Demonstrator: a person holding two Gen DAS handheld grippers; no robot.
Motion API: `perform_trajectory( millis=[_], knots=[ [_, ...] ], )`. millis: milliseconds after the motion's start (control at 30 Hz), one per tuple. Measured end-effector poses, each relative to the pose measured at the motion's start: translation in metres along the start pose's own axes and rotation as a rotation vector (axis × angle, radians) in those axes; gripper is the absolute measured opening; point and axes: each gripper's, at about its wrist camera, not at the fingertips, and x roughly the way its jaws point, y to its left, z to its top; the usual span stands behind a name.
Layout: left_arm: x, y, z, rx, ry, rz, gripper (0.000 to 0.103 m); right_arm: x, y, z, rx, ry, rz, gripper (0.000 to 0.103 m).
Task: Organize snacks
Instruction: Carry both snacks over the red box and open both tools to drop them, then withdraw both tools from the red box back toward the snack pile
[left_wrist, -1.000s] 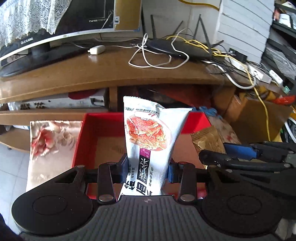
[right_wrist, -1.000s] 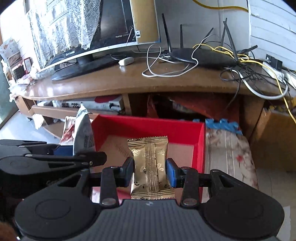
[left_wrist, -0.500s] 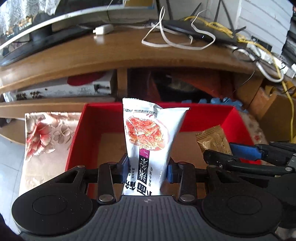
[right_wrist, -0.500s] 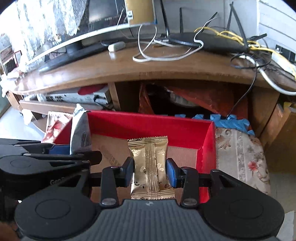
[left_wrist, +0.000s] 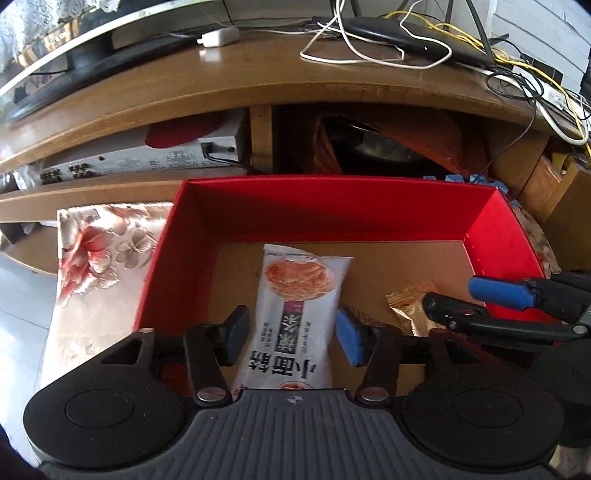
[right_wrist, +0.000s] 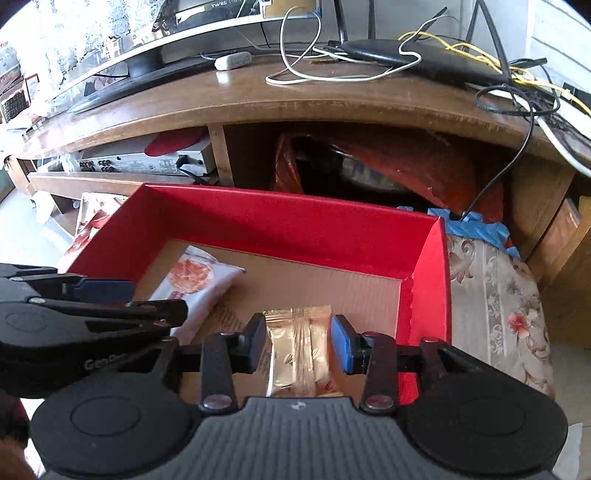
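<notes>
White noodle-snack packet (left_wrist: 301, 302) flat on cardboard floor of red box (left_wrist: 332, 206), between left gripper (left_wrist: 293, 334) jaws, opening, pads clear of it. Gold wrapped snack (right_wrist: 299, 354) between right gripper (right_wrist: 298, 345) jaws; slight gaps visible, grip uncertain. Wooden desk (left_wrist: 221, 81) behind box.

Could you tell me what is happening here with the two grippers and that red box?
A person is sorting snacks into a red box with a handheld gripper in each hand. The left gripper is opening: its pads stand clear of the white noodle-snack packet, which lies on the box's cardboard floor. The right gripper has a gold-wrapped snack between its fingers, low inside the box, and is shut on it.
</notes>
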Motion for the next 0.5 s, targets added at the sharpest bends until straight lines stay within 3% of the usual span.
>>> perform_trajectory(
  millis=[500],
  knots=[
    [-0.020,-0.003,-0.003,0.018,-0.039,0.011,0.069,-0.022,-0.003,0.006,0.029,-0.061,-0.025,0.044]
  ],
)
